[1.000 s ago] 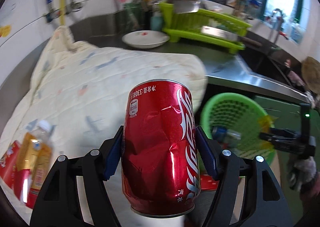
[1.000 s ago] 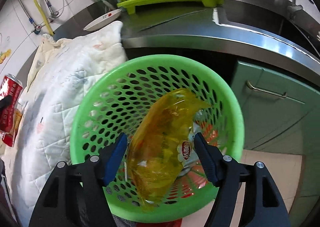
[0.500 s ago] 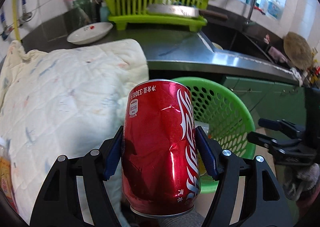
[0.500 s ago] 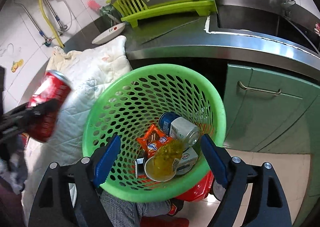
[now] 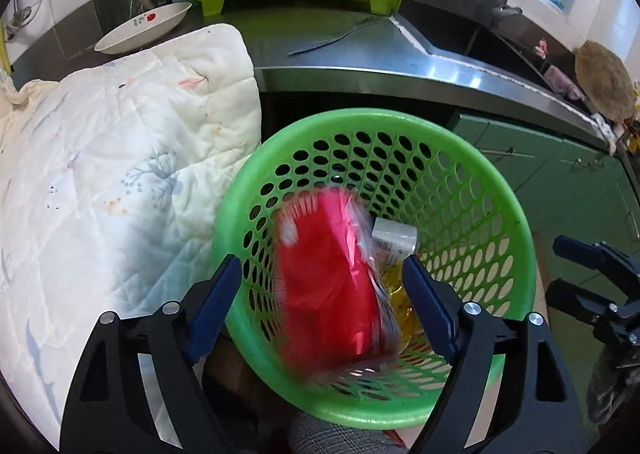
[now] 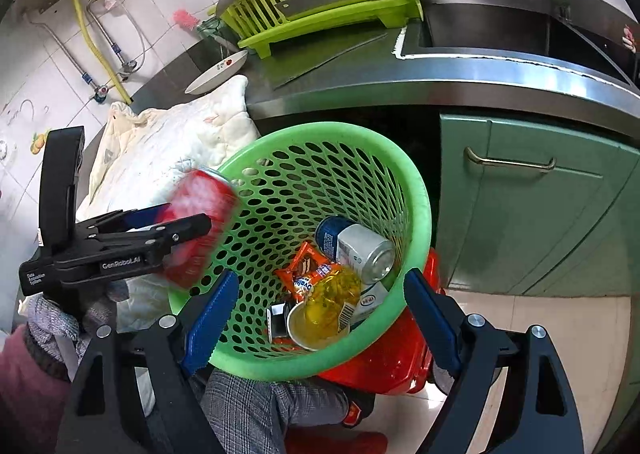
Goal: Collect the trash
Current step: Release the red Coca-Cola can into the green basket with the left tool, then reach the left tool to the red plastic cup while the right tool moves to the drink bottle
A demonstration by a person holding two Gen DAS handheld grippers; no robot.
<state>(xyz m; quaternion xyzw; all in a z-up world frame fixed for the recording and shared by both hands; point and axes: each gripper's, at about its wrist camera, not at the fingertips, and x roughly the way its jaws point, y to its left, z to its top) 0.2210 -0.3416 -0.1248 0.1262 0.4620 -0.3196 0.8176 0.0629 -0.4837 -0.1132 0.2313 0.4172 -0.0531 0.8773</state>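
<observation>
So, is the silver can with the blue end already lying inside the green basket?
Yes, the silver can lies on its side in the green basket, next to an orange wrapper.

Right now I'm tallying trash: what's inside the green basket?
Inside the green basket: a silver-blue can, orange wrapper, crushed yellow bottle, small packets. The falling red can blurs anything beneath.

Bright daylight, fisheye-bent edges, motion-blurred red can (image 5: 332, 286).

left wrist: steeply down, close above green basket (image 5: 516, 270) | right wrist: same | shared: basket
</observation>
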